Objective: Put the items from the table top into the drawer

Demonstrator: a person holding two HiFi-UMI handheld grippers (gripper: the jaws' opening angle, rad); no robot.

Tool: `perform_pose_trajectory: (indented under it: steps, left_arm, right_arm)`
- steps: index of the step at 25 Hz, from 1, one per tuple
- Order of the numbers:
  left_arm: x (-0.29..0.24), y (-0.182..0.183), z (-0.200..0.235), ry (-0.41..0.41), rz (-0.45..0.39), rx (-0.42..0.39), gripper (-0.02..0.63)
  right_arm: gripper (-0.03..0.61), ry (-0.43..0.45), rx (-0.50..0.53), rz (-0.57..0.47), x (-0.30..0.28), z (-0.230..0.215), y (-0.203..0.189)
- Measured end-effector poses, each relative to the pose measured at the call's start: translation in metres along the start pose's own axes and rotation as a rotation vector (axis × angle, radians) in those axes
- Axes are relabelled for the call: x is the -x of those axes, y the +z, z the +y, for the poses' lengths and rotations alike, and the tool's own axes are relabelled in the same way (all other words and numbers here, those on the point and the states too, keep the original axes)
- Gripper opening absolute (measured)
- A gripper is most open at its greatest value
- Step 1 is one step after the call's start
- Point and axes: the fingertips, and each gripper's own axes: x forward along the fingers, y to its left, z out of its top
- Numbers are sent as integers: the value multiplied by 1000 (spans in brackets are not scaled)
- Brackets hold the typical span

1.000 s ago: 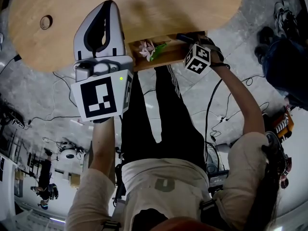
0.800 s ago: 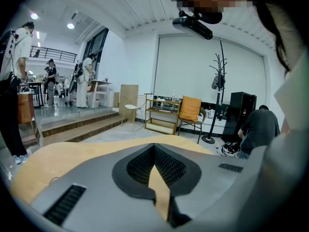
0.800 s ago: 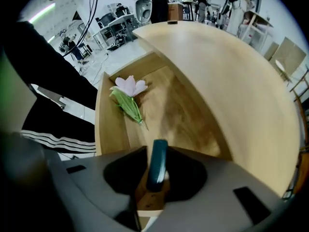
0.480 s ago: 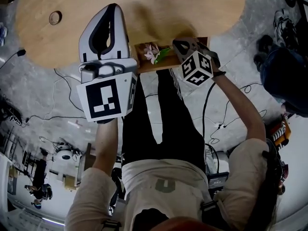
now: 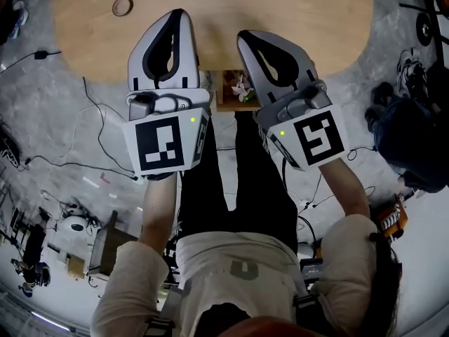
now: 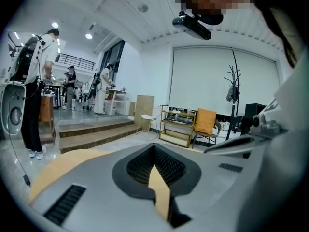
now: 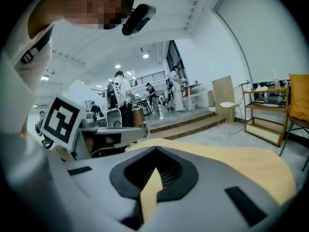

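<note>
A bunch of pink flowers (image 5: pixel 242 88) lies in the small wooden drawer (image 5: pixel 223 98), which stands pulled out under the near edge of the oval wooden table (image 5: pixel 295 12). My left gripper (image 5: pixel 175 14) is held over the table edge just left of the drawer, jaws shut with nothing in them. My right gripper (image 5: pixel 245 37) hovers beside it, above and right of the drawer, also shut and empty. In the left gripper view the left gripper (image 6: pixel 154 146) points across the table top (image 6: pixel 63 166). The right gripper view shows the right gripper (image 7: pixel 155 150) with tips touching over the table top (image 7: pixel 231 158).
A small dark ring (image 5: pixel 122 6) shows on the table's far left; I cannot tell whether it is an object or a hole. Cables (image 5: pixel 84 160) run over the grey floor. Another person (image 5: pixel 410 139) stands at the right. Steps (image 6: pixel 96 132), a shelf and an orange-cushioned chair (image 6: pixel 205 121) lie beyond.
My right gripper has come up out of the drawer area and swung level beside the left one, its jaws now shut. The left gripper has risen a little. The flowers stay in the drawer.
</note>
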Motion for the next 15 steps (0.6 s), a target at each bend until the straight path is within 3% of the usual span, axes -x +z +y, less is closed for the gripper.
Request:
perform_pose_trajectory:
  steps: [7, 12, 13, 14, 15]
  left_arm:
    - [20, 3, 32, 44, -19, 13, 8]
    - [41, -2, 64, 119, -19, 34, 8]
    - [46, -4, 74, 134, -16, 35, 8]
    - [52, -6, 84, 149, -13, 35, 8]
    - [58, -7, 95, 166, -9, 36, 6]
  right_arm:
    - [6, 16, 103, 11, -19, 19, 12]
    - [17, 175, 238, 126, -80, 58, -9]
    - [79, 206, 248, 145, -100, 66, -16]
    - [199, 232, 256, 153, -123, 73, -22]
    - [250, 253, 268, 164, -148, 78, -31]
